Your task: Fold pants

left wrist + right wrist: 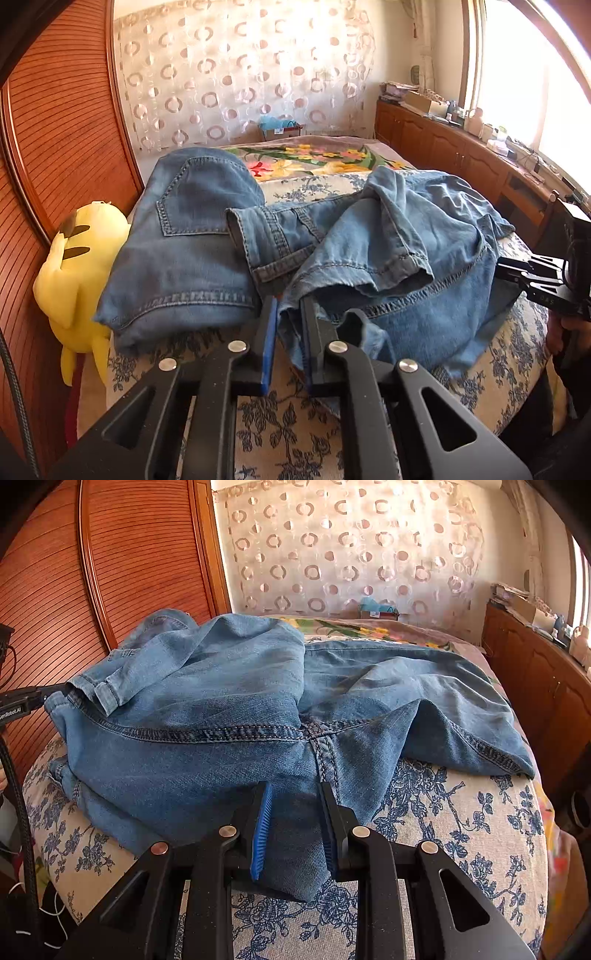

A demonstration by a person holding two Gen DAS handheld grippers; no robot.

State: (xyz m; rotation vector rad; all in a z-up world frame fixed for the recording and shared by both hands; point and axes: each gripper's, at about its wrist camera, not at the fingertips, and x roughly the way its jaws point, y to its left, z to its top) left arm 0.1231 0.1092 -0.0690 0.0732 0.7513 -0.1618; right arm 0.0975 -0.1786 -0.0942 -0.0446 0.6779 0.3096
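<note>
White lettering is reading "enRobot.AI", its start cut off, on the left gripper (55, 692) at the frame's left edge.

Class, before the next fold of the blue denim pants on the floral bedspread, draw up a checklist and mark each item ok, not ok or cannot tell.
1. Left gripper shut on a fold of the blue denim pants: ok.
2. Right gripper clamped on denim: ok.
3. Pants lying flat: not ok, bunched.
4. Legs aligned: not ok, one hem flipped over.
5. Yellow plush toy apart from the pants: not ok, touching.
6. Floral bedspread has room: ok.
</note>
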